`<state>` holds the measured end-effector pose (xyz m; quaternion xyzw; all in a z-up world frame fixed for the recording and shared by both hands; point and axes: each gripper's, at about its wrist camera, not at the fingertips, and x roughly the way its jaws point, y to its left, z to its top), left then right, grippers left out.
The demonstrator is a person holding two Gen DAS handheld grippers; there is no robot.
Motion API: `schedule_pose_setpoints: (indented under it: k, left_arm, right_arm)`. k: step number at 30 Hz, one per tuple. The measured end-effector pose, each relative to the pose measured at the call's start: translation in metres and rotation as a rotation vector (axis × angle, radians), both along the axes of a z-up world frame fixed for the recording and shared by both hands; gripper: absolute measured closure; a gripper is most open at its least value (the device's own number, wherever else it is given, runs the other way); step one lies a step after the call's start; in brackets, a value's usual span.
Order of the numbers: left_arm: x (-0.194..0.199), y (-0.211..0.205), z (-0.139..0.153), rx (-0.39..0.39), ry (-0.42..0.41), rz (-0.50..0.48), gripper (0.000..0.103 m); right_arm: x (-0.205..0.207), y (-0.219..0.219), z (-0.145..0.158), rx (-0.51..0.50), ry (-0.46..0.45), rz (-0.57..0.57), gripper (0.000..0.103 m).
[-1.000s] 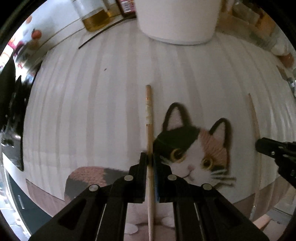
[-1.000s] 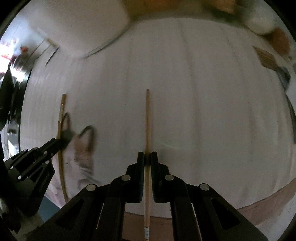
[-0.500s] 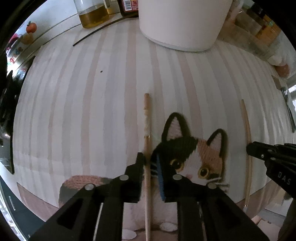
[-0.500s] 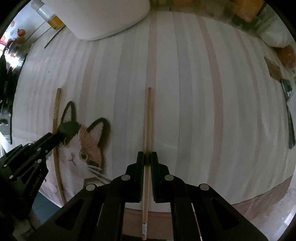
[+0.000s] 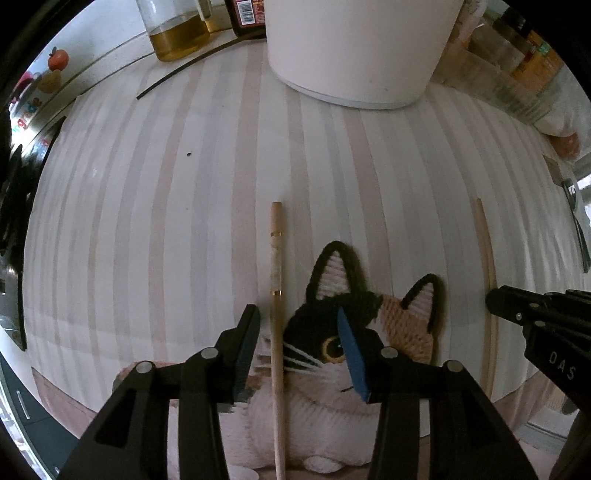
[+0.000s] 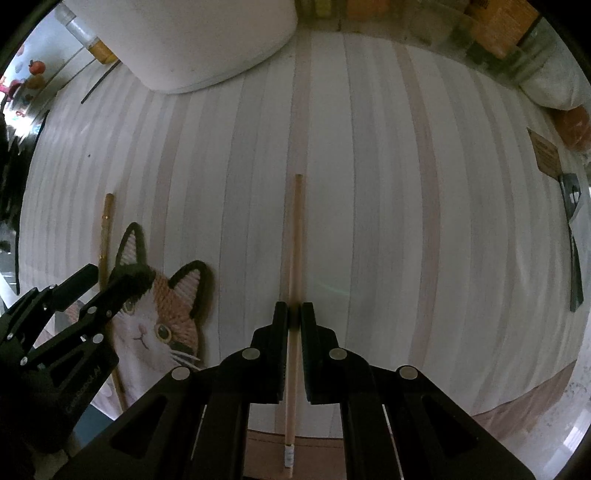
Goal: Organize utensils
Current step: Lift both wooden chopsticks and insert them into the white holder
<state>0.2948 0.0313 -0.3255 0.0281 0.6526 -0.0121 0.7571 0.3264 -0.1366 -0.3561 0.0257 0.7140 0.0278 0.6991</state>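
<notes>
At the far left edge of the left wrist view a small orange fruit (image 5: 58,59) sits on a pale ledge, and next to it stands a glass jar (image 5: 177,29) holding amber liquid. A thin black strip (image 5: 184,64) lies slantwise on the cloth below the jar. A wide white pot (image 5: 354,51), smooth and round, stands at the far middle of the tabletop. A striped cloth (image 5: 147,221) in pale grey and pink bands covers the tabletop.

The left gripper (image 5: 295,339) has its fingers spread wide; one carries a blue pad (image 5: 351,354). Between them, touching neither, lies the left chopstick (image 5: 277,314), a slim wooden stick with two thin rings and a pale wrapped band near its far end. It rests on the cloth and across the left edge of a knitted cat mat (image 5: 369,332), a calico face with black-edged ears.

Right of the mat, the right gripper (image 6: 294,317) has its fingers pressed together on the right chopstick (image 6: 295,240), a plain wooden stick running straight ahead over bare cloth, its near end past the cloth's edge. At the far right lie a dark utensil (image 6: 574,266) and blurred packets (image 6: 495,22).
</notes>
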Motion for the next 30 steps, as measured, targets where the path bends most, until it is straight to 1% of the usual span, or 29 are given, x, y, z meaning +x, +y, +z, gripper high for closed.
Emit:
schedule_pose_setpoints:
  k: [5, 8, 9, 10, 11, 13, 15, 18, 20, 22, 23, 27, 30]
  left_arm:
    - [-0.004, -0.002, 0.007, -0.001, 0.002, -0.003, 0.062]
    - [-0.006, -0.003, 0.007, -0.003, -0.012, -0.013, 0.066]
    - [-0.005, -0.003, 0.007, -0.002, -0.021, -0.019, 0.074]
    - [-0.004, -0.003, 0.007, -0.001, -0.024, -0.029, 0.089]
    - [-0.003, -0.006, 0.007, 0.002, -0.017, -0.044, 0.098]
    - [-0.001, -0.007, 0.008, 0.0, -0.015, -0.052, 0.099]
    - [-0.003, -0.008, 0.013, 0.016, -0.041, -0.066, 0.099]
    - [-0.006, -0.006, 0.023, -0.008, -0.056, -0.07, 0.099]
    - [-0.01, -0.006, 0.03, -0.02, -0.067, -0.08, 0.099]
    - [-0.015, -0.005, 0.039, -0.033, -0.082, -0.081, 0.099]
    - [-0.017, -0.005, 0.044, -0.04, -0.091, -0.08, 0.099]
    - [-0.025, -0.005, 0.073, -0.058, -0.147, -0.071, 0.099]
    - [-0.031, -0.005, 0.1, -0.077, -0.206, -0.063, 0.099]
  right_arm:
    - [0.003, 0.001, -0.003, 0.012, 0.003, -0.012, 0.096]
    - [0.005, 0.001, -0.001, 0.004, -0.001, -0.009, 0.096]
    - [0.004, 0.001, -0.002, -0.002, -0.006, -0.006, 0.096]
    - [0.003, 0.002, -0.001, -0.011, -0.013, 0.0, 0.096]
    - [0.001, 0.004, -0.001, -0.015, -0.022, -0.001, 0.096]
    - [-0.005, 0.009, 0.0, -0.045, -0.065, 0.011, 0.096]
    - [-0.013, 0.011, 0.003, -0.047, -0.109, 0.016, 0.096]
    - [-0.023, 0.003, 0.009, 0.0, -0.152, -0.03, 0.097]
    - [-0.03, -0.006, 0.021, 0.034, -0.198, -0.063, 0.097]
    - [-0.035, -0.01, 0.033, 0.041, -0.236, -0.077, 0.097]
    - [-0.04, -0.012, 0.042, 0.045, -0.274, -0.078, 0.097]
    - [-0.055, -0.016, 0.07, 0.064, -0.377, -0.079, 0.097]
    - [-0.065, -0.016, 0.093, 0.094, -0.446, -0.088, 0.097]
